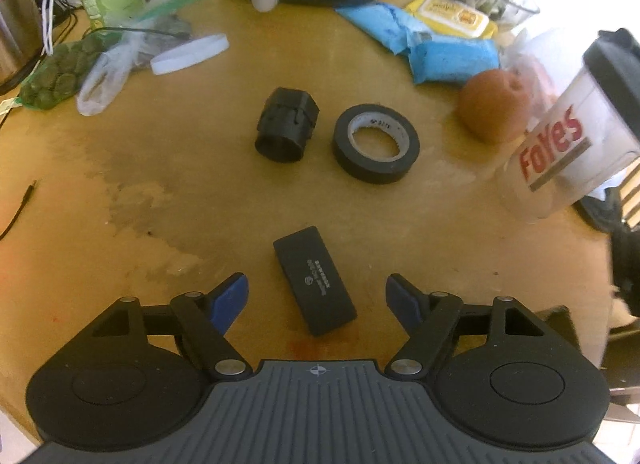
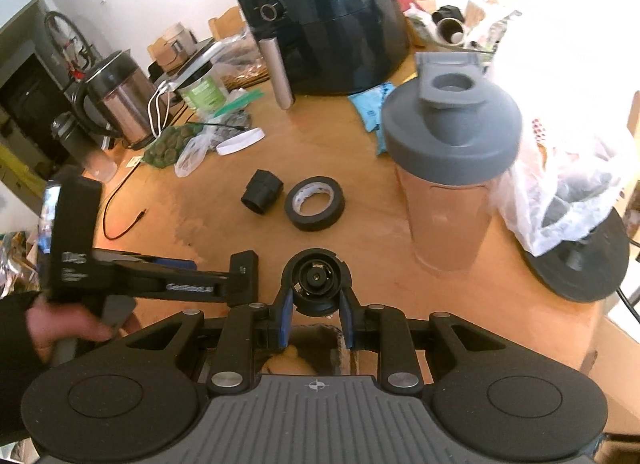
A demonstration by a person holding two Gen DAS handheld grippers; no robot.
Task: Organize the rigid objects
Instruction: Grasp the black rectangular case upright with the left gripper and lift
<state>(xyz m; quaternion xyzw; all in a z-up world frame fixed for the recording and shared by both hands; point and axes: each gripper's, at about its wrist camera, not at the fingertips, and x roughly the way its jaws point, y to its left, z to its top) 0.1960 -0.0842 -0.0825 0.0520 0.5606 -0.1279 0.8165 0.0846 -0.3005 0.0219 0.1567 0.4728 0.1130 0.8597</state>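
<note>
A flat black rectangular box [image 1: 314, 280] lies on the wooden table [image 1: 200, 204], between the blue pads [image 1: 230, 302] of my left gripper [image 1: 317, 283]. That gripper is open and its pads stand clear of the box on both sides. Further back sit a black hexagonal sleeve [image 1: 286, 124] and a roll of black tape [image 1: 376, 144], side by side. In the right wrist view my right gripper [image 2: 316, 298] is shut on a round black part [image 2: 316, 280] held above the table. The left gripper [image 2: 180, 278] and the hand [image 2: 68, 328] holding it show at the left.
A clear shaker bottle [image 2: 448, 168] with a grey lid stands right of the tape. An orange fruit [image 1: 494, 104], blue packets [image 1: 440, 52], a white lid [image 1: 190, 54] and bags line the back. A black air fryer [image 2: 332, 16], a kettle [image 2: 120, 96] and a white plastic bag [image 2: 568, 184] crowd the edges.
</note>
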